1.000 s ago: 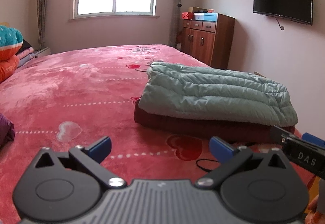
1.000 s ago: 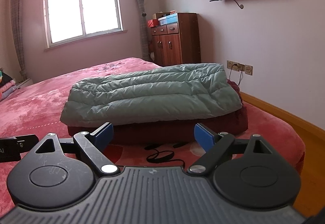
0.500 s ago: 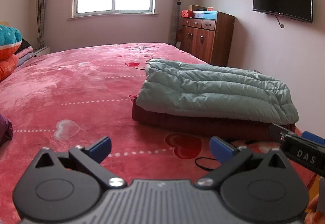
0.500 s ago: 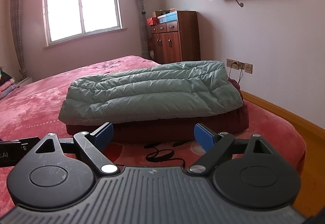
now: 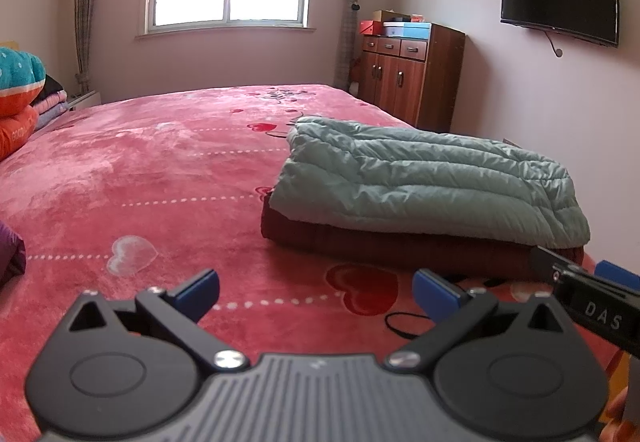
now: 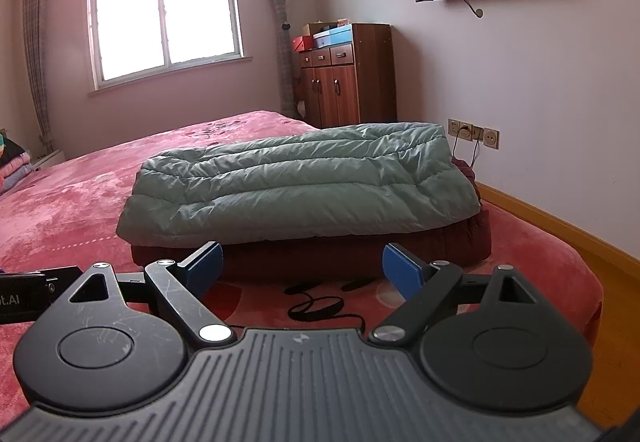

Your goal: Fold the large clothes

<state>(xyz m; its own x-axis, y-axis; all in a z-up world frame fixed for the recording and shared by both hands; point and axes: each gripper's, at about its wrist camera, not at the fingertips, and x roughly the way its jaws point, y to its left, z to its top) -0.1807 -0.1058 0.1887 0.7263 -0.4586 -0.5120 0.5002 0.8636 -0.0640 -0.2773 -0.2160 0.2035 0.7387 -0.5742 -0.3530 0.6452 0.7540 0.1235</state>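
Both claws hung spread and empty: the right claw faced the long near edge of the green coat, the left claw stood off its left end. The coat lay folded on a maroon garment near the bed corner. A black cord lay just ahead; any reach should have cleared it.
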